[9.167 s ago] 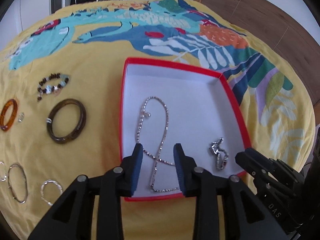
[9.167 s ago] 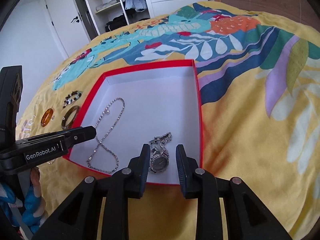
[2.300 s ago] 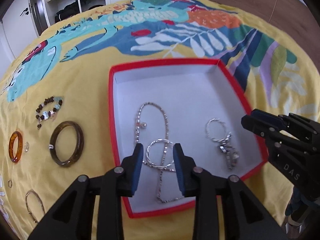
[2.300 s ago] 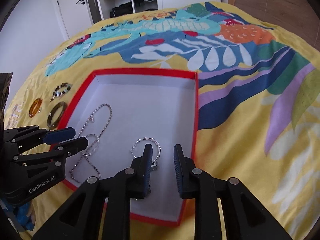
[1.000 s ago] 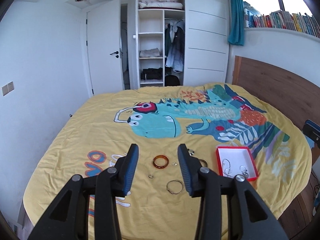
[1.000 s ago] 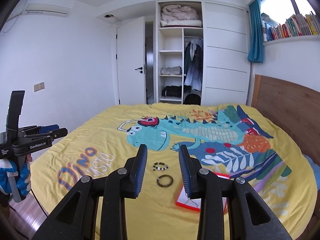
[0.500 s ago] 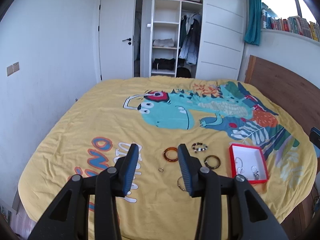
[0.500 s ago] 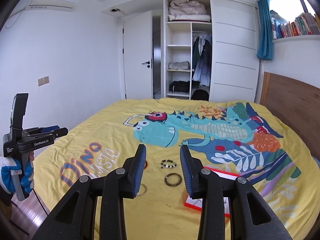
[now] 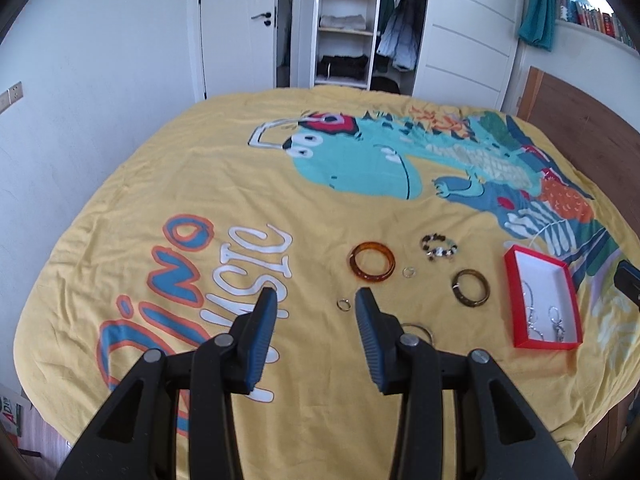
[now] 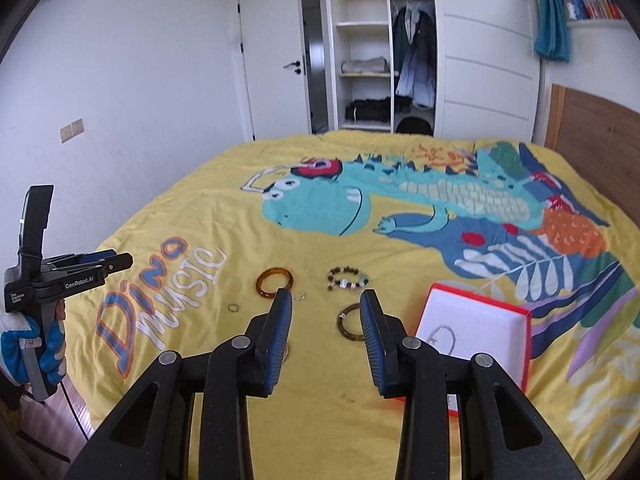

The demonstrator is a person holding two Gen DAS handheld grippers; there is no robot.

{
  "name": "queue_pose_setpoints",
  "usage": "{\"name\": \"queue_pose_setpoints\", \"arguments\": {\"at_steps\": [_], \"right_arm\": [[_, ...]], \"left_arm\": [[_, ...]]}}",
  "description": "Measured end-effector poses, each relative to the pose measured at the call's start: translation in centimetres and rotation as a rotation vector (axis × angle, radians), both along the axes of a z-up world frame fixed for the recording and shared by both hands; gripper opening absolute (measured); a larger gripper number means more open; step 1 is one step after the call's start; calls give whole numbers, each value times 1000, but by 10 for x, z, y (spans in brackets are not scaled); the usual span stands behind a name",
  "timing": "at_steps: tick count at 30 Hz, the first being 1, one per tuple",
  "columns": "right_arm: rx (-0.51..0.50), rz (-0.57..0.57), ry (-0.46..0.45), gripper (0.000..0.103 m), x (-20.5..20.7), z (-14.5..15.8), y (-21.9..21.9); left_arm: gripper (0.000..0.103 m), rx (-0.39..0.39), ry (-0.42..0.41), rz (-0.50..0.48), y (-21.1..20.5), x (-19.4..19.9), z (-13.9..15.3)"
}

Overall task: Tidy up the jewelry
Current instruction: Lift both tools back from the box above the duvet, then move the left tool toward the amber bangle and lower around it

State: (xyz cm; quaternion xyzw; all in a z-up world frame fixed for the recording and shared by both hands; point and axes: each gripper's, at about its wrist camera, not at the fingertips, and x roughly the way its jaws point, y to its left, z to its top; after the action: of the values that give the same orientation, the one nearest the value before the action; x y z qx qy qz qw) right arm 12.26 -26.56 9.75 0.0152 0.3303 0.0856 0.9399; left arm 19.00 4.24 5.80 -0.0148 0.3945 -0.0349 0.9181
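Loose jewelry lies on the yellow dinosaur bedspread (image 9: 200, 168): an amber bangle (image 9: 372, 267), a beaded bracelet (image 9: 439, 246), a dark brown bangle (image 9: 471, 288), two small rings (image 9: 343, 304) (image 9: 409, 272) and a silver bangle (image 9: 420, 327) half hidden behind a finger. To the right, the red box (image 9: 510, 300) holds silver chains (image 9: 532, 320). My left gripper (image 9: 316, 300) hovers open and empty above the rings. My right gripper (image 10: 326, 304) is open and empty above the dark bangle (image 10: 350, 326), with the amber bangle (image 10: 275, 280), the beads (image 10: 347, 279) and the box (image 10: 480, 299) ahead.
A gloved hand (image 10: 32, 344) holds the left gripper (image 10: 116, 262) at the bed's left edge. Behind the bed are a white door (image 10: 276, 80), an open wardrobe (image 10: 364, 60) with clothes and a wooden headboard (image 10: 592, 144) on the right. The floor (image 10: 60, 420) shows at lower left.
Both grippers have dropped and come closer to the bed; the jewelry and the box now look much larger. Both stay open and empty.
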Motion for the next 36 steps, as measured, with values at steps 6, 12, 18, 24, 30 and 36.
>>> {"name": "queue_pose_setpoints", "arguments": {"at_steps": [6,12,18,24,30,36], "right_arm": [[8,-5,89,35,40,-47,-4],[22,1,152,35,69,-83,-3],[30,16,198,35,94,-111,-1],[38,26,225,35,115,-131,1],[46,36,249,35,129,-149,4],[54,41,270,35,138,-165,6]], "left_arm": [[39,-4,68,6,-1,39,-42],[39,-16,120,11,-1,69,-76],[39,-15,161,7,-3,92,-103],[39,-19,185,6,-3,110,-123],[39,-25,198,0,-4,126,-136],[39,-30,206,-21,-9,142,-145]]}}
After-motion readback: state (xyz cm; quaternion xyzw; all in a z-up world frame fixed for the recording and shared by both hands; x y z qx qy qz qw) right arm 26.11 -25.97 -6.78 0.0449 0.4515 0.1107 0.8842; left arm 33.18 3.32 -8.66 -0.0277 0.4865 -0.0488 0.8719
